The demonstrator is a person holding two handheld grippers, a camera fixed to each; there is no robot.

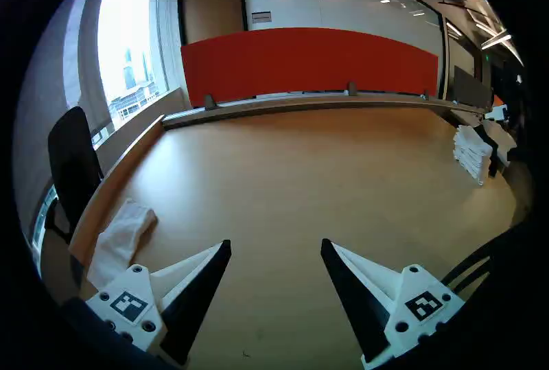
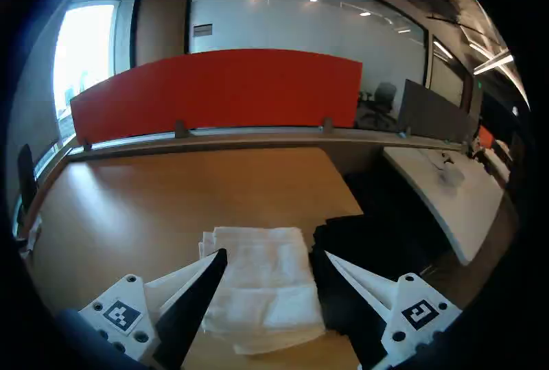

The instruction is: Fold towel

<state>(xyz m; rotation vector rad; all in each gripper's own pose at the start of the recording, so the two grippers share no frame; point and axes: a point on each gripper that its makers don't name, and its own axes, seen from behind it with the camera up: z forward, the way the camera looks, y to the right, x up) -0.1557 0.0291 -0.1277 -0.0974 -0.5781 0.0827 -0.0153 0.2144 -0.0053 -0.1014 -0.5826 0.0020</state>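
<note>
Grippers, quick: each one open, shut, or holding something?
Left gripper: open, holding nothing, over the desk.
Right gripper: open, holding nothing, over the stack of towels.

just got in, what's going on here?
A person holds two grippers over a wooden desk, both with jaws open and empty. The right gripper points at a stack of folded white towels near the desk's edge. One crumpled towel lies untouched, off to the side of the left gripper.

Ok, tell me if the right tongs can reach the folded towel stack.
Probably yes: the right tongs are open and the towel stack lies straight ahead of them, with nothing in the way.
</note>
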